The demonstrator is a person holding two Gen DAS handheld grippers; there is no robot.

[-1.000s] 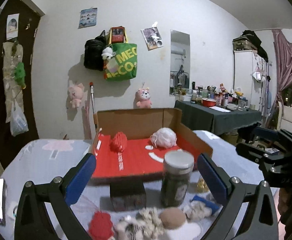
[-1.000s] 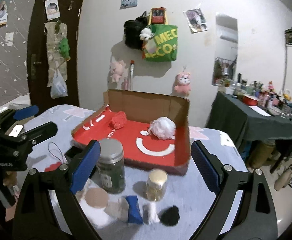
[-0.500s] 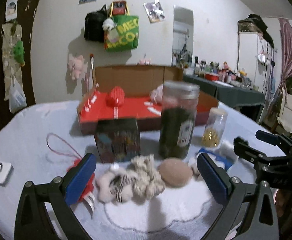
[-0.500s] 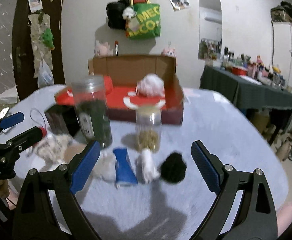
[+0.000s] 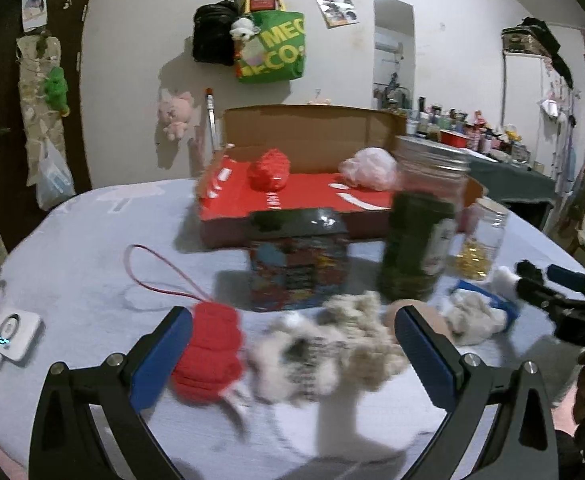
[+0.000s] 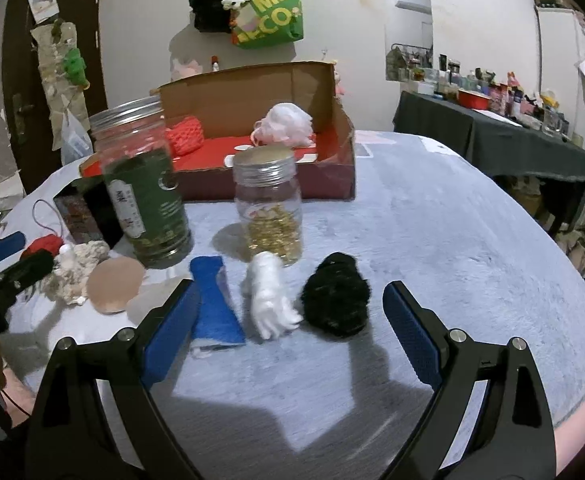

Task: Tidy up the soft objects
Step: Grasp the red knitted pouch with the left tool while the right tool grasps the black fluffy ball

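My left gripper is open, low over a red knitted piece with a red cord and a beige-and-grey fluffy toy, which lie between its jaws untouched. My right gripper is open too, with a blue cloth piece, a white fluffy piece and a black pom-pom lying between its jaws. A round tan puff rests further left. The red-lined cardboard box behind holds a red knitted ball and a pink-white mesh ball.
A green-labelled jar, a small glass jar of gold bits and a dark printed tin stand between the soft things and the box. A white device lies at the table's left edge. A dark cluttered table stands far right.
Both grippers have come down towards the table, so the soft things now sit larger and between the jaws. Nothing has been gripped; both sets of jaws stay wide.
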